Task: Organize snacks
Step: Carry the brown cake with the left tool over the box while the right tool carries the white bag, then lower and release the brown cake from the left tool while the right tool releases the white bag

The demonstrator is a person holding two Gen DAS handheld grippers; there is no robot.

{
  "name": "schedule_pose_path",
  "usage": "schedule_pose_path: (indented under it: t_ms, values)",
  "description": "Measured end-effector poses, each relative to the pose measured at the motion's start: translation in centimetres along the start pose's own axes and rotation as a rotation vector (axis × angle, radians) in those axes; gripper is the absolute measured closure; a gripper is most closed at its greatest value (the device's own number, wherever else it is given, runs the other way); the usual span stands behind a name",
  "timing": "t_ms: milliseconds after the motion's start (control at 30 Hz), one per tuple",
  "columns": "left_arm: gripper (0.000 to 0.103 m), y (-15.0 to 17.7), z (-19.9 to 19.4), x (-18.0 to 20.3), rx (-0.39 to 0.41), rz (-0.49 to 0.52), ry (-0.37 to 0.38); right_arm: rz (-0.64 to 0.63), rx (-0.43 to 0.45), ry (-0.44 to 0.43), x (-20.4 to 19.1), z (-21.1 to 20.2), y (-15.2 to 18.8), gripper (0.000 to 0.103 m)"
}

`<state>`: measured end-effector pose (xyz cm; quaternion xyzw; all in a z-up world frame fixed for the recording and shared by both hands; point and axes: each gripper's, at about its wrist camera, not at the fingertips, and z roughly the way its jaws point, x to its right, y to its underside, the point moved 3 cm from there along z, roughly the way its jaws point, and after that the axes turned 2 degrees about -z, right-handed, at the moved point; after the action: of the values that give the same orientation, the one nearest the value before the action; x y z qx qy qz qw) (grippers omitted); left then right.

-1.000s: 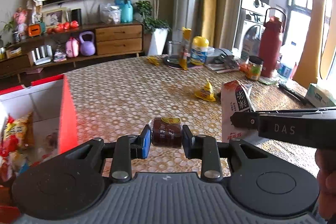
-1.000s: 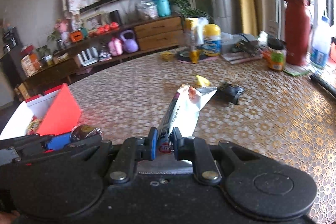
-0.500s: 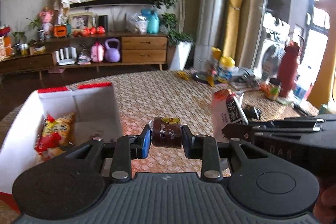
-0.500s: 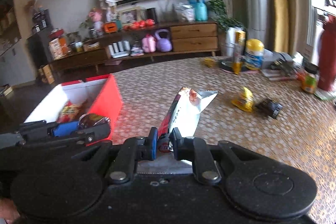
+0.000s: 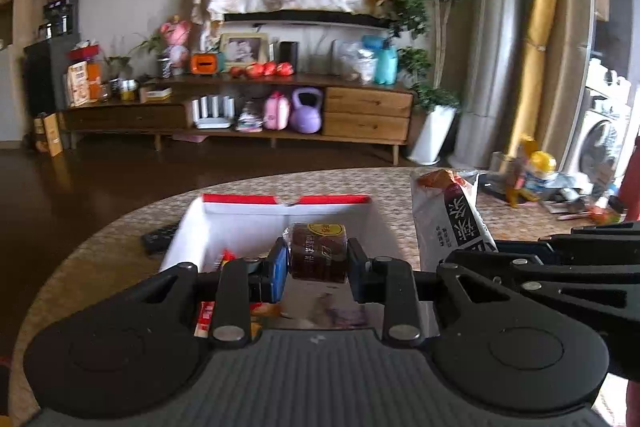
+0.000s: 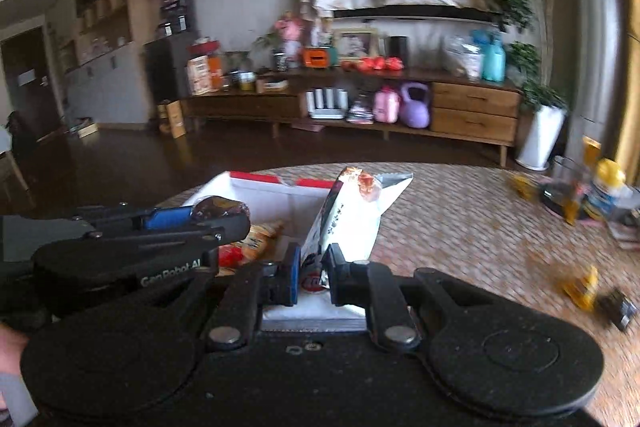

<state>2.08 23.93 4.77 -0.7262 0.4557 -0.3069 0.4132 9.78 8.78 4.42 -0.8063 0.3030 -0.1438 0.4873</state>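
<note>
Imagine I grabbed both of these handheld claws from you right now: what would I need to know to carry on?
Left gripper: shut on a dark brown wrapped cake, held above the open box.
Right gripper: shut on a white snack bag, at the box's right edge.
Done: an orange-red snack packet already lies in the box.
Left: release both into the box, then fetch the small yellow packet and dark packet on the table.

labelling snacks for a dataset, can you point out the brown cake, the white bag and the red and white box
brown cake [image 5: 318, 251], left wrist view, front of its wrapper
white bag [image 6: 352, 215], right wrist view, middle of its face
red and white box [image 5: 280, 213], left wrist view, far inner wall
</note>
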Motion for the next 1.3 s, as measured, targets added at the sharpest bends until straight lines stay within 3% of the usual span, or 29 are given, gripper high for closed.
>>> schedule_pose_path:
  t_ms: [367,933,1100,1300]
  values:
    - [0.073,0.5,3.3,-2.9,-0.078,-0.007,-0.049,-0.044,-0.095,-0.063,-2.4,5.5,-1.2,0.091]
    - [0.073,2.4,9.0,-4.8,-0.304,-0.045,-0.075,-0.033,-0.319,-0.068,-1.5,13.0,0.6,0.092]
    - [0.073,2.3,10.4,-5.2,-0.389,-0.079,-0.083,-0.059,-0.336,-0.063,-2.2,13.3,0.7,0.091]
    - [0.073,2.4,10.1,-5.0,-0.379,-0.076,-0.070,-0.104,-0.317,-0.021,-1.7,13.8,-0.1,0.080]
